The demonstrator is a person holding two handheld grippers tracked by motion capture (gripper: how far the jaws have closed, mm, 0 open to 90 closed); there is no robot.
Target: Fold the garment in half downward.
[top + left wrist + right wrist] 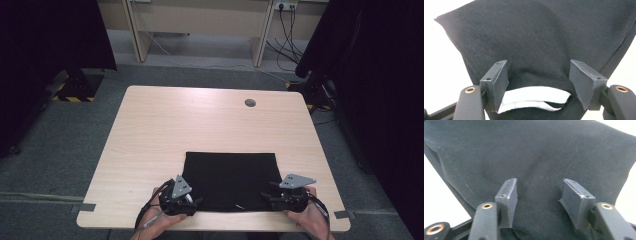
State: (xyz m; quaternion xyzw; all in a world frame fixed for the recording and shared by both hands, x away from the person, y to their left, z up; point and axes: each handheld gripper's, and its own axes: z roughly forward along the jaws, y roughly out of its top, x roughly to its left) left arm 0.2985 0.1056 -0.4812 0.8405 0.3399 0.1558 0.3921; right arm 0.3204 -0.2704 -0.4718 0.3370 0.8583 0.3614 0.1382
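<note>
Black cloth (231, 181), folded into a flat rectangle, lies on your wooden table (165, 130) against the near edge, nearer the right corner than the left. Your left gripper (196, 201) sits at the cloth's near left corner, your right gripper (267, 196) at its near right corner. Both claws are released: in each gripper view the 2 jaws stand apart with fabric between them, unpinched. A white label (534, 98) peeks from the cloth between the left jaws.
</note>
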